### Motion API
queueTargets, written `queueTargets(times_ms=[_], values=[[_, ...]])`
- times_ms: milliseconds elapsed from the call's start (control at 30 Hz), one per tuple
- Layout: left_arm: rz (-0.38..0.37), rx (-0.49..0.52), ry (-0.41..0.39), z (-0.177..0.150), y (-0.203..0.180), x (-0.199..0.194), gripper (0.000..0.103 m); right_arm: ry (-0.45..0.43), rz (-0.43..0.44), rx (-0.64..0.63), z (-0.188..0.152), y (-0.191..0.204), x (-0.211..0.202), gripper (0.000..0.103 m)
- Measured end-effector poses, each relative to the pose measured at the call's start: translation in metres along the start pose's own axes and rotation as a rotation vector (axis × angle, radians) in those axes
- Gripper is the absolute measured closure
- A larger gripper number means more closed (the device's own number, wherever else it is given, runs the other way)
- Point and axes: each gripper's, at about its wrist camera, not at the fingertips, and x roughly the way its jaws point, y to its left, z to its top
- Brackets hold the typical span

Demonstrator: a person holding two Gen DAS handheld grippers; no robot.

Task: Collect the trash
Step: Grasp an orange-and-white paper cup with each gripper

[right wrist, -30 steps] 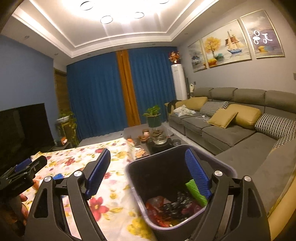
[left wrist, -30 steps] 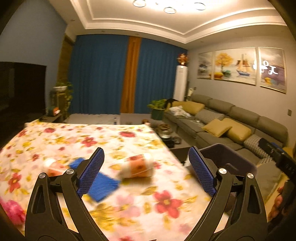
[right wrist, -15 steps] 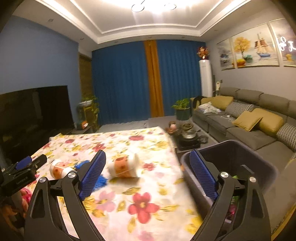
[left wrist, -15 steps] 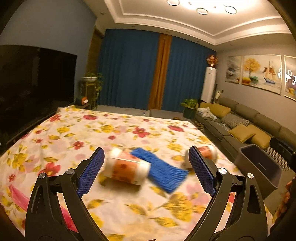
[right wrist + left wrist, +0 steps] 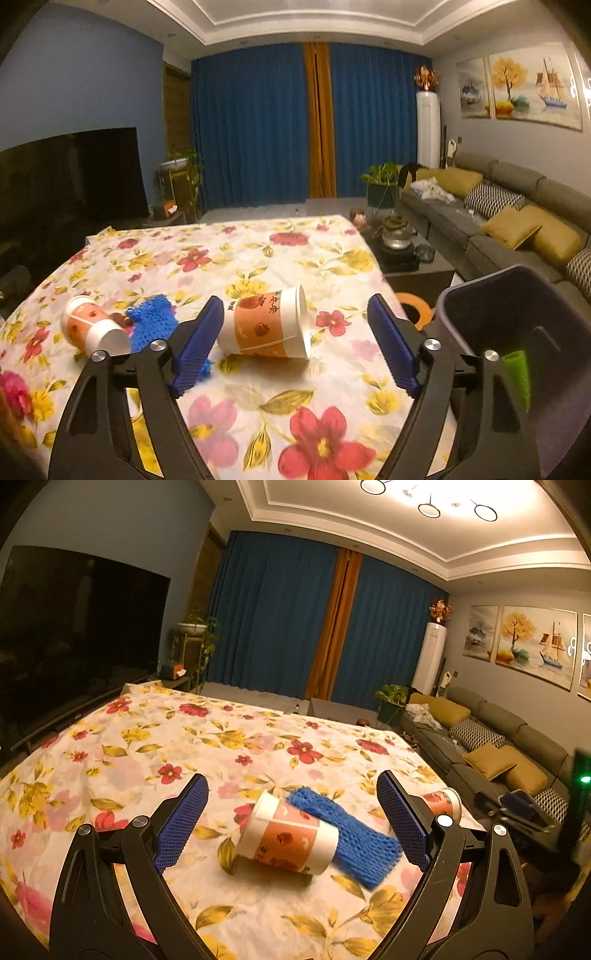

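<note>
Trash lot on a flowered bench: two paper cups and a blue net sleeve, none yet collected.

Item one, paper cup (image 5: 266, 325), lies on its side near the bench's right edge, framed between the fingers of the right hand-held gripper (image 5: 295, 343), whose jaws have just been closing but stand apart with no pad on the cup; likely lined up for a pinch across its wall. Item two, second cup (image 5: 290, 836), also tipped over, lies framed by the wide-open left hand-held gripper (image 5: 291, 823), untouched. Item three, blue net sleeve (image 5: 343, 840), lies flat between the cups, touching the second. Grey bin (image 5: 517, 314) stands just off the bench's right edge, beside the right gripper, presumably for a short drop; a green scrap (image 5: 517, 376) shows inside. Floral cloth (image 5: 295, 254) covers the bench.
</note>
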Motion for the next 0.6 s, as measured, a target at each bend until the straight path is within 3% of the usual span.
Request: queueTargets(times_ms=[367,600], values=[[-0.016,-0.004,0.015,-0.002,0.013,0.015,0.012,0.099,0.069,0.039,-0.002,-0.009,0.049,0.044],[-0.022,-0.013,0.025,-0.006,0.016,0.016,0.012,0.158,0.160,0.046,-0.003,-0.010,0.060,0.060]])
